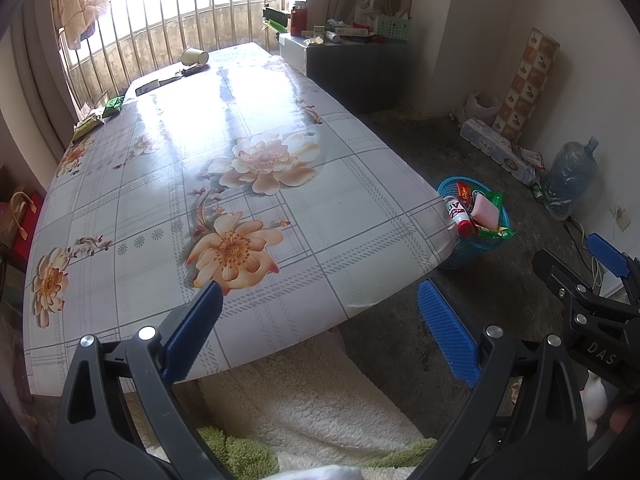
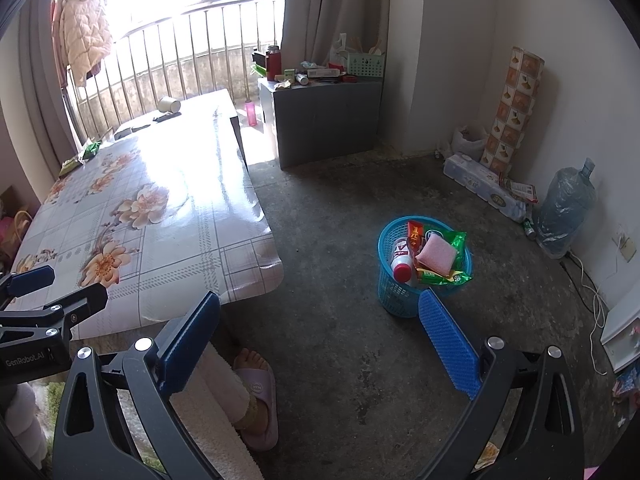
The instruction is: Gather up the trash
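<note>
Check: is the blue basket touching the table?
Apart. The right wrist view shows bare floor between the blue basket and the table; the left wrist view only overlaps them.

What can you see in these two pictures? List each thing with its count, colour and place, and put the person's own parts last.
table: one, pale floral cloth, left of the room
cup: one, cream, on its side at the table's far end
green packets: a few, far left table edge
basket: one, blue, on the floor right of the table
bottle: one, white with red cap, in the basket
pink sponge: one, atop the basket's contents
wrappers: several, green and red, in the basket
water jug: one, blue, by the right wall
cabinet: one, grey, cluttered top, far wall
left gripper: open, empty
right gripper: open, empty
foot: one, pink slipper
</note>
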A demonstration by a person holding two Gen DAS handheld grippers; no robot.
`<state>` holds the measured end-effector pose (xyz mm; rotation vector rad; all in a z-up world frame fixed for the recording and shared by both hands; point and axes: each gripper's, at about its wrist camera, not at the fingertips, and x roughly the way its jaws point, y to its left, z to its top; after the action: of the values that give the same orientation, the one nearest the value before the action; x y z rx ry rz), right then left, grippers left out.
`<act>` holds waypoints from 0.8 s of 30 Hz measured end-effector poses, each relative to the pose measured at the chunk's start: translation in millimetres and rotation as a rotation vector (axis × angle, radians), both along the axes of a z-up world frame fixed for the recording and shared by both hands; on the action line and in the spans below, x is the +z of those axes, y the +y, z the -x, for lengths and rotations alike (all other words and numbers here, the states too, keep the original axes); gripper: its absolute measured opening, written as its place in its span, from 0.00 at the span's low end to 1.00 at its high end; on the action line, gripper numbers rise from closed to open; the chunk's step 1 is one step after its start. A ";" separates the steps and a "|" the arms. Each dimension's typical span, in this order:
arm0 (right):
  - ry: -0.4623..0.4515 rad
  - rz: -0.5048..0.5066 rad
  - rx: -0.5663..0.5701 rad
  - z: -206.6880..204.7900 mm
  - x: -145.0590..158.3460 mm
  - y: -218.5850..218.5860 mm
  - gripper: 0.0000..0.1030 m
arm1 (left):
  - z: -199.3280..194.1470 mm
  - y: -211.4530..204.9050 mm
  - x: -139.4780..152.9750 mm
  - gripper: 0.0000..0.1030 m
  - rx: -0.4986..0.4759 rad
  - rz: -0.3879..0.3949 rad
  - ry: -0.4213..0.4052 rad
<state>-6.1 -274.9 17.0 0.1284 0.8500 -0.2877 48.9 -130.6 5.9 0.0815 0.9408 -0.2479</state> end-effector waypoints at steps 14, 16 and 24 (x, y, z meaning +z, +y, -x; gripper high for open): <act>0.000 -0.004 0.000 -0.6 -0.2 -1.4 0.94 | 0.1 -0.3 0.1 0.92 -0.001 -0.001 0.002; 0.000 -0.004 -0.001 -0.9 -0.1 -0.7 0.94 | 0.0 -0.4 0.3 0.92 -0.001 -0.001 0.001; 0.000 -0.005 0.000 -0.4 -0.2 -1.9 0.94 | 0.2 -0.9 0.1 0.92 0.000 -0.002 0.001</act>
<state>-5.7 -276.8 16.7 0.1331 0.8505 -0.2855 48.7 -131.5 5.9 0.0831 0.9423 -0.2475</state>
